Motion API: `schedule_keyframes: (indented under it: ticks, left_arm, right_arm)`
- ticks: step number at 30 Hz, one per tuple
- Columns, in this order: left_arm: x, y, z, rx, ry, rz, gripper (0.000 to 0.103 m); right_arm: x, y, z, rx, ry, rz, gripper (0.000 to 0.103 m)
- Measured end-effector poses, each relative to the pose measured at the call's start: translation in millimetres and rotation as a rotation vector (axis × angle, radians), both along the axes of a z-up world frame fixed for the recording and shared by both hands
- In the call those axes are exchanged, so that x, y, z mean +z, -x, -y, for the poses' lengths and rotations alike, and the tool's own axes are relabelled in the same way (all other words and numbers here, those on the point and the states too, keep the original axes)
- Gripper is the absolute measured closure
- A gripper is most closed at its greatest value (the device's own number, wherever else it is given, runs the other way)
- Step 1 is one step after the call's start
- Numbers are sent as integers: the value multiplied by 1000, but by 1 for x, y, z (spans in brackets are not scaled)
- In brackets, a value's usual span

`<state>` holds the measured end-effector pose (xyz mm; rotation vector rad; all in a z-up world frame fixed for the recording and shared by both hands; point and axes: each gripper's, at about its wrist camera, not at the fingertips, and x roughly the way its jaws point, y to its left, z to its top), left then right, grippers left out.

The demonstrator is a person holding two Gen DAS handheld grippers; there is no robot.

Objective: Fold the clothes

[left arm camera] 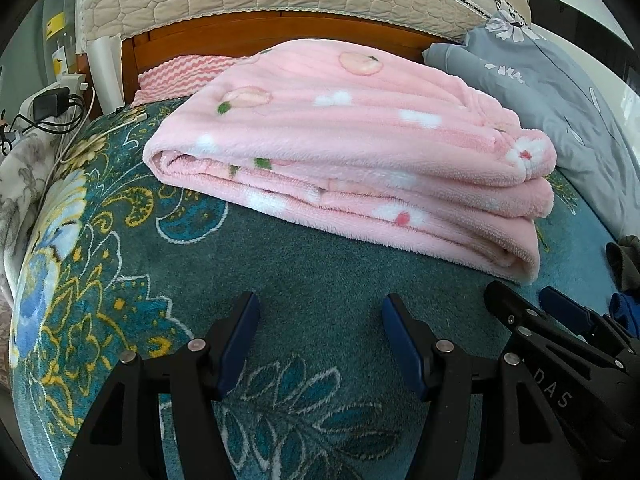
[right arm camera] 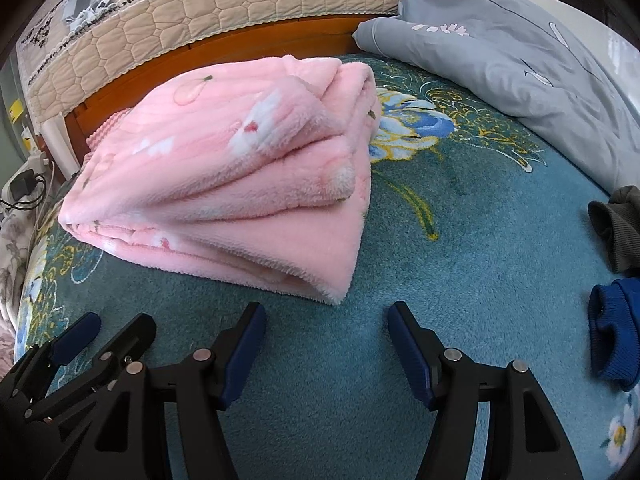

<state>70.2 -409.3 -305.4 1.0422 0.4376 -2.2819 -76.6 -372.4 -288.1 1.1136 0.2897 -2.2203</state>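
Observation:
A pink fleece blanket [left arm camera: 344, 148] with white flowers lies folded in several layers on the teal floral bedspread [left arm camera: 320, 292]; it also shows in the right wrist view [right arm camera: 224, 184]. My left gripper [left arm camera: 320, 312] hovers over the bedspread just short of the blanket's near edge, open, nothing between its blue pads. My right gripper [right arm camera: 326, 320] stands beside it, near the blanket's front right corner, open and empty too. Each gripper shows in the other's view: the right gripper [left arm camera: 520, 300] at lower right, the left gripper [right arm camera: 120, 328] at lower left.
A grey floral quilt [right arm camera: 500, 60] is bunched at the back right. A dark grey garment [right arm camera: 616, 228] and a blue knit garment [right arm camera: 612, 336] lie at the right edge. A wooden headboard [left arm camera: 240, 36] with a beige quilted cover stands behind. A charger and cables [left arm camera: 52, 108] sit left.

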Motion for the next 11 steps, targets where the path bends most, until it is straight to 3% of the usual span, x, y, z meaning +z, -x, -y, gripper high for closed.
schedule_keyframes:
  ticks: [11]
  left_arm:
    - [0, 2, 7, -2, -6, -5, 38]
  right_arm:
    - [0, -1, 1, 1, -4, -3, 35]
